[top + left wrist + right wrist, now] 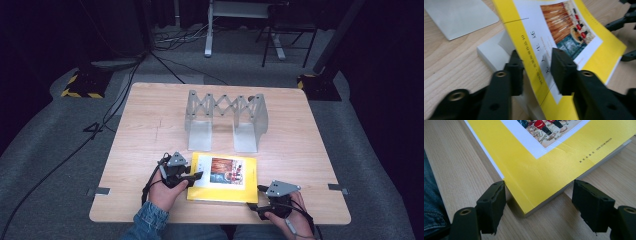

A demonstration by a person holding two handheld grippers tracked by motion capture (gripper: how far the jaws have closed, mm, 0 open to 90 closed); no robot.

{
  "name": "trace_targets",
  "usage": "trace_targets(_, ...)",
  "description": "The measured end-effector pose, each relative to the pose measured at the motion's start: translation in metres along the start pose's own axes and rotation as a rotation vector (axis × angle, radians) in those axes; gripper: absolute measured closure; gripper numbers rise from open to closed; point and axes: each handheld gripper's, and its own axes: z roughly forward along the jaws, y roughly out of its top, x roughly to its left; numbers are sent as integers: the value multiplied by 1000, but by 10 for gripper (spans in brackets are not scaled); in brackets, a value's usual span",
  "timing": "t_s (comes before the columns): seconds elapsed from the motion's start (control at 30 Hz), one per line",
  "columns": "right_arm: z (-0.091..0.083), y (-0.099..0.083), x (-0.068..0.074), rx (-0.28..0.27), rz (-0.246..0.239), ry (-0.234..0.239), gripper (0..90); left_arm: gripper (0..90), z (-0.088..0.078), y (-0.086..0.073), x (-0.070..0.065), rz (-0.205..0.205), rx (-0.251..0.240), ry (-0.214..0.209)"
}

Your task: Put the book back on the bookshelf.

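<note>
- Yellow paperback book (223,178) flat on wooden bench (150,130), lower centre of high view, near front edge; white panel w/ colour picture on cover.
- Left hand-held gripper (194,177) at book's left edge in high view. In left gripper view (534,72) front cover lifted & tilted off white page block, one jaw under cover, other above; jaws close either side of cover, contact can't be told.
- Right hand-held gripper (255,197) at book's lower-right corner; in right gripper view (537,195) jaws wide apart, straddling yellow corner (529,207), holding nothing.
- Grey metal expandable book rack (225,120) w/ scissor lattice, centre of bench, just behind book, apart from it.
- Denim sleeve (150,217) at bottom edge.
</note>
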Motion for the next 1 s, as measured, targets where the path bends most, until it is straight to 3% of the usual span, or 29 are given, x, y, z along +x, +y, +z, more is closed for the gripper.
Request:
trace_targets(0.1,0,0,0,1,2,-3,278,812,-6,1,2,-38,-18,-64)
trace_targets(0.13,0,0,1,4,5,-5,278,836,-6,1,2,-38,-18,-64)
trace_targets(0.2,0,1,1,10,7,-10,277,866,-10,3,0,-61,-22,-107)
trace_targets(0.23,-1,2,2,19,11,-18,276,878,-12,5,-2,-47,-18,-108)
trace_targets(0.3,-2,3,4,29,7,-26,265,881,-16,8,-6,-40,-19,-112)
trace_targets(0.5,-11,11,9,-31,-20,-55,246,882,-25,22,-19,19,-15,-105)
trace_targets(0.63,-15,19,12,-60,-47,-62,220,882,-27,29,-23,26,-12,-125)
trace_targets(1.0,-6,32,20,-76,-95,-79,162,882,-34,50,-32,46,-6,-167)
